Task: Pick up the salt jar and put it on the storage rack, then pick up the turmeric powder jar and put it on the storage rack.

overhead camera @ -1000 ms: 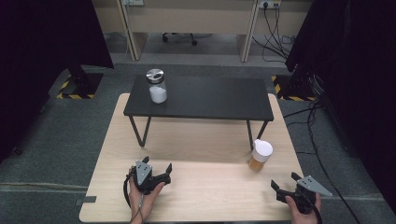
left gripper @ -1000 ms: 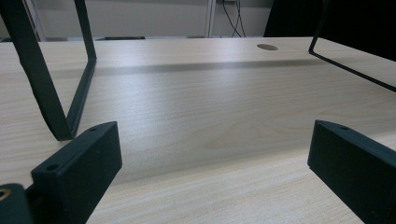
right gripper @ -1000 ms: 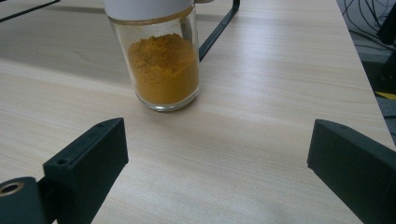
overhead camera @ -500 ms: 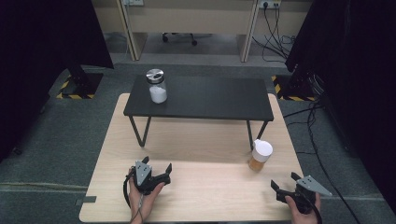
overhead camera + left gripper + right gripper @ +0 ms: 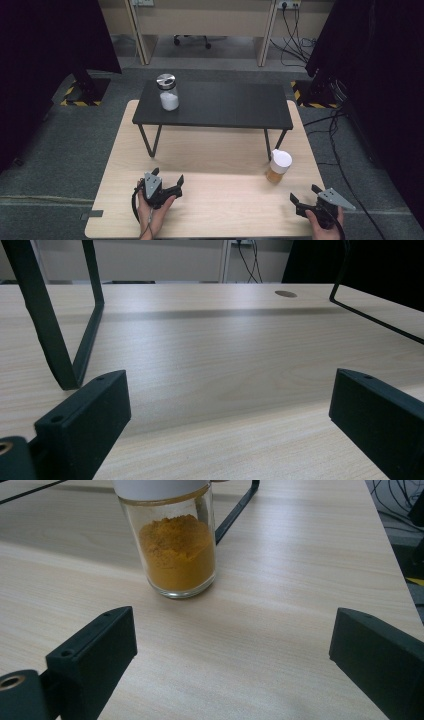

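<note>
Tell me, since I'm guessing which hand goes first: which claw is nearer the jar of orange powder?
Right. The right claw sits open just below-right of the jar of orange powder; the left claw rests far across the wooden table, open and empty.

Light wooden table (image 5: 210, 210) is carrying a black metal stand (image 5: 225, 105) across its far half. Jar of orange powder (image 5: 278, 167), white lid, is sitting near right edge, by the stand's right leg.

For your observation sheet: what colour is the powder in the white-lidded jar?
Orange-yellow powder, clearest in the right gripper view.
</note>
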`<action>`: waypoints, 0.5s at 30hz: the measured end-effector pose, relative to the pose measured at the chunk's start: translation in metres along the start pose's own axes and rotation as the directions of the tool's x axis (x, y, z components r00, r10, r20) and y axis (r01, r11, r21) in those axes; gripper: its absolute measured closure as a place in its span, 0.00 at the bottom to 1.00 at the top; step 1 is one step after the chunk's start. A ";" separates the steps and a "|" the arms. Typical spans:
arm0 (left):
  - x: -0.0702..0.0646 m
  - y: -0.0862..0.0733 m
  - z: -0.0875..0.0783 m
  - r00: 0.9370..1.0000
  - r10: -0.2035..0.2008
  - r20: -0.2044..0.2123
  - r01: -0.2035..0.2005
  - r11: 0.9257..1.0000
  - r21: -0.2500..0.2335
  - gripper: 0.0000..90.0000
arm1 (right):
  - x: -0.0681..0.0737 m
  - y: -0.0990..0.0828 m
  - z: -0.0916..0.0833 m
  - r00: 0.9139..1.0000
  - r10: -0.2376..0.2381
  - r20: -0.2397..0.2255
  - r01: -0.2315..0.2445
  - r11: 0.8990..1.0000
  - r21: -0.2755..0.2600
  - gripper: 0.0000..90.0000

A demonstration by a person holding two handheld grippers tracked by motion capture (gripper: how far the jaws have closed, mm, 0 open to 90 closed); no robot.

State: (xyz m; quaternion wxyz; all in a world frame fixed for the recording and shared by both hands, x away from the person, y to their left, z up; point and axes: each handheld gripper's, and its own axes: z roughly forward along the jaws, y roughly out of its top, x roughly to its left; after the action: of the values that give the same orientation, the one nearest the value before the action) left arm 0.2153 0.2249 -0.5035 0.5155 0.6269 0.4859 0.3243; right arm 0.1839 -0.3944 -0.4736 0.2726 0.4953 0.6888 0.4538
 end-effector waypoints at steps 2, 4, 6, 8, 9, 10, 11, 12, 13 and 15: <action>-0.001 0.000 0.000 1.000 0.007 0.000 -0.007 1.000 -0.001 0.03 | 0.000 0.000 0.000 1.000 0.000 0.000 0.000 1.000 0.000 0.06; -0.001 0.000 0.000 1.000 0.013 -0.001 -0.013 1.000 0.001 0.03 | 0.000 0.001 0.000 1.000 0.001 -0.001 -0.001 1.000 0.004 0.06; -0.001 0.000 0.000 1.000 0.014 -0.001 -0.014 1.000 0.001 0.03 | 0.000 0.001 0.000 1.000 0.003 0.000 -0.003 1.000 0.004 0.06; -0.001 0.000 0.000 1.000 0.012 -0.001 -0.012 1.000 0.000 0.03 | 0.000 0.000 0.000 1.000 0.003 0.001 -0.003 1.000 0.001 0.06; -0.001 0.000 0.000 1.000 0.012 -0.001 -0.012 1.000 0.001 0.03 | 0.000 0.000 0.000 1.000 0.003 0.001 -0.003 1.000 0.001 0.06; -0.001 0.000 0.000 1.000 0.013 -0.001 -0.013 1.000 0.002 0.03 | 0.000 0.000 0.000 1.000 0.001 0.001 -0.001 1.000 0.001 0.06; -0.001 0.000 0.000 1.000 0.013 -0.001 -0.013 1.000 0.002 0.03 | 0.001 0.000 0.000 1.000 0.000 0.002 0.000 1.000 0.002 0.06; -0.001 0.000 0.000 1.000 0.013 -0.001 -0.013 1.000 0.001 0.03 | 0.001 0.000 0.000 1.000 -0.001 0.002 0.001 1.000 0.002 0.06; -0.001 0.000 0.000 1.000 0.013 -0.002 -0.013 1.000 0.001 0.03 | 0.000 0.000 0.000 1.000 -0.001 0.002 0.001 1.000 0.002 0.06; -0.001 0.000 0.000 1.000 0.011 -0.002 -0.011 1.000 0.000 0.03 | 0.000 0.000 0.000 1.000 0.001 0.001 -0.001 1.000 0.001 0.06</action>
State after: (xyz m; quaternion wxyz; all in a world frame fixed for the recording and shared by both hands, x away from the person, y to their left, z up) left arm 0.2151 0.2235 -0.5033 0.5131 0.6293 0.4830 0.3278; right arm 0.1839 -0.3943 -0.4734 0.2724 0.4961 0.6886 0.4534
